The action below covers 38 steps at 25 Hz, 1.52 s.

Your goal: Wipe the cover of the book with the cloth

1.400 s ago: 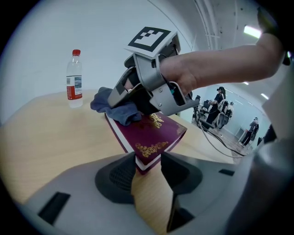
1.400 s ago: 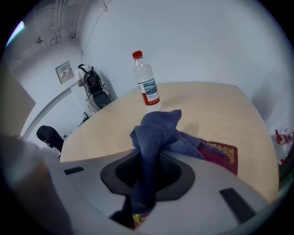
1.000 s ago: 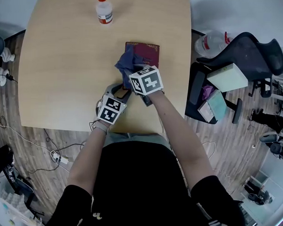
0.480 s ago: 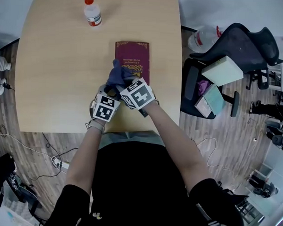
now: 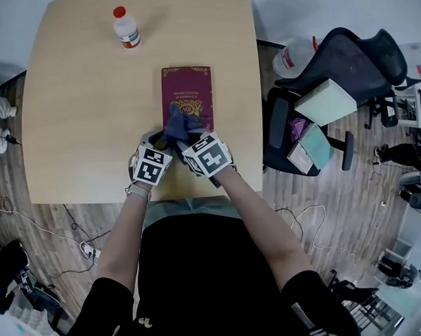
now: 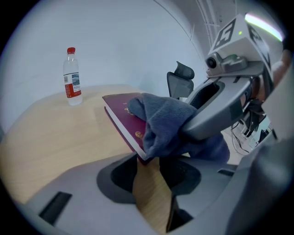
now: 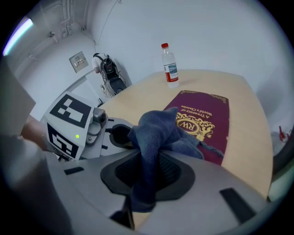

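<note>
Maroon hardback book lies flat on the wooden table, cover up. R gripper is clamped on a blue cloth, which is bunched on the book's near end. L gripper sits just beside it. Its jaws are partly apart & have just been narrowing; the book's near corner is at the gap, not pinched. Water bottle stands at the far side.

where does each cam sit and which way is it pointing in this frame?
Head view: on the person's head, steeply down at the table, book, left gripper and right gripper; forearms and black-clad torso show.
Left gripper view: on the left gripper, along its open, just-closing jaws, book's corner at their mouth, nothing gripped; the right gripper shows.
Right gripper view: on the right gripper, along jaws shut on the cloth; the left gripper shows.
Shared: all show book, cloth, bottle.
</note>
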Each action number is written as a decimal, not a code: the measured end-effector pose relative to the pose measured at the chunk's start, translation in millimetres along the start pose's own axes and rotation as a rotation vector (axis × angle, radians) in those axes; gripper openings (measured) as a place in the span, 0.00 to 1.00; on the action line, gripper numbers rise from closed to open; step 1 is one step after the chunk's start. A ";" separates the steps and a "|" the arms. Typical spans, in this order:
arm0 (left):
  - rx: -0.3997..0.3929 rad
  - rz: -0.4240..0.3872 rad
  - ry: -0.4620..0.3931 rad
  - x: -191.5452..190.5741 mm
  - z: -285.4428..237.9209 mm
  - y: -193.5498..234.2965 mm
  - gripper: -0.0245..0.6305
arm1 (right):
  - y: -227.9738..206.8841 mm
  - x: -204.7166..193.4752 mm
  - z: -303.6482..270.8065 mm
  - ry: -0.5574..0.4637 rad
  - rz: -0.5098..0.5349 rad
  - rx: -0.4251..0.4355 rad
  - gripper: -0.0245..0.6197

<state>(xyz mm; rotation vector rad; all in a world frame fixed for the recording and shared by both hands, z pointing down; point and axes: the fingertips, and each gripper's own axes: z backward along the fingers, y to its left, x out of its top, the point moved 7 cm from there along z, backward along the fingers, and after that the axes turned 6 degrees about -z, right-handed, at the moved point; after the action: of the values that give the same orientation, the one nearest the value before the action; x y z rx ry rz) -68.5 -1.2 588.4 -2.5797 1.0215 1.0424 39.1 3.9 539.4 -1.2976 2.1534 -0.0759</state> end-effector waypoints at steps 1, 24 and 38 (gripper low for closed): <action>0.002 -0.002 0.002 -1.0 1.3 -1.2 0.29 | -2.7 -5.5 4.1 -0.001 0.003 -0.015 0.18; 0.170 0.050 -0.088 1.1 117.1 -63.3 0.26 | -59.3 -34.3 49.9 -0.171 -0.095 -0.116 0.18; 0.228 0.111 -0.162 -4.0 175.3 -49.9 0.25 | 31.9 3.4 25.5 -0.170 0.045 0.051 0.18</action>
<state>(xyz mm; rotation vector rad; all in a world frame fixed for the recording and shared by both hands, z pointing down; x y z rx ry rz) -133.5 107.3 457.2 -2.2422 1.1780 1.0712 26.6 24.1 506.1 -1.1829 2.0219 -0.0014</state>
